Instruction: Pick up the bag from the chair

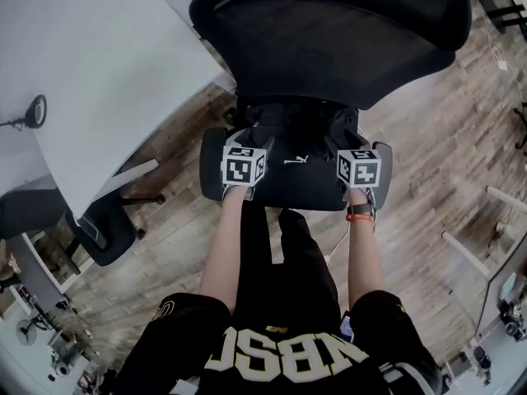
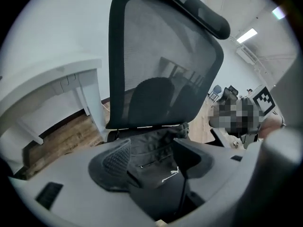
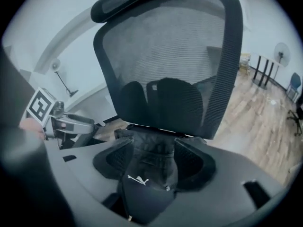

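Observation:
A black bag [image 1: 292,164] with a small white logo lies on the seat of a black mesh office chair [image 1: 329,39], against its backrest. My left gripper [image 1: 244,164] is at the bag's left end and my right gripper [image 1: 359,167] at its right end. In the left gripper view the bag [image 2: 156,174] fills the gap between the jaws of the left gripper [image 2: 154,167], and its fabric touches both pads. In the right gripper view the bag [image 3: 147,186] is bunched between the pads of the right gripper [image 3: 151,167]. The chair's backrest [image 3: 175,56] rises just behind.
A white desk [image 1: 90,64] stands to the left of the chair, with a small fan [image 1: 33,112] on it. Another dark chair [image 1: 103,229] sits at the lower left. Wooden floor [image 1: 445,138] lies to the right, with furniture legs at its edge.

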`<state>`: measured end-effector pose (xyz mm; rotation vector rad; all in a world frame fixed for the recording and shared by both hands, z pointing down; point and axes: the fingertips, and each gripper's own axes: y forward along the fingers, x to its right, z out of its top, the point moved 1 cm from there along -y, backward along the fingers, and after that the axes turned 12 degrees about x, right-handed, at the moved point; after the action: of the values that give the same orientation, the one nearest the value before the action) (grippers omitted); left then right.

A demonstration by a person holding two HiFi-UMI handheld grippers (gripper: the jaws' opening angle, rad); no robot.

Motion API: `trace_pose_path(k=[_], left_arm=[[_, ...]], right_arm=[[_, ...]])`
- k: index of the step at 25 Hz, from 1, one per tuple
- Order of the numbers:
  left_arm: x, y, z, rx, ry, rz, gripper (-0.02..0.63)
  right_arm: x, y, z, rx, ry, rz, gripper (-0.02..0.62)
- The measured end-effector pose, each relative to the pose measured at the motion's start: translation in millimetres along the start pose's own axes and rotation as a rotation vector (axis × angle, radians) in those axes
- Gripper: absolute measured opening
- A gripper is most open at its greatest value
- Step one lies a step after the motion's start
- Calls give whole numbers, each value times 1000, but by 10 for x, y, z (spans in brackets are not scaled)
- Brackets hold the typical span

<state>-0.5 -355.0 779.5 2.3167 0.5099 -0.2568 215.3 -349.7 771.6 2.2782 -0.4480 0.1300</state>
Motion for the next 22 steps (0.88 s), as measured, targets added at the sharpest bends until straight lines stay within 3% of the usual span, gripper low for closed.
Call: trace_pose_path(k=[4, 8, 16, 19, 22], left_arm=[[-154, 306, -246, -12, 25, 41, 296], [-259, 583, -543, -50, -25, 76, 314], [-690, 908, -979, -72, -113, 218, 321], [-839, 990, -1115, -109, -148, 228, 321], [-863, 1036, -1149, -105, -163, 219, 291]], right_arm=[[320, 355, -334, 11, 26, -39, 265], [559, 552, -521, -10, -23, -98, 290], [682, 989, -964, -49, 9, -41, 302], [674, 1104, -1068, -85, -3, -27, 299], [709, 1132, -1111, -84, -30, -48, 213]])
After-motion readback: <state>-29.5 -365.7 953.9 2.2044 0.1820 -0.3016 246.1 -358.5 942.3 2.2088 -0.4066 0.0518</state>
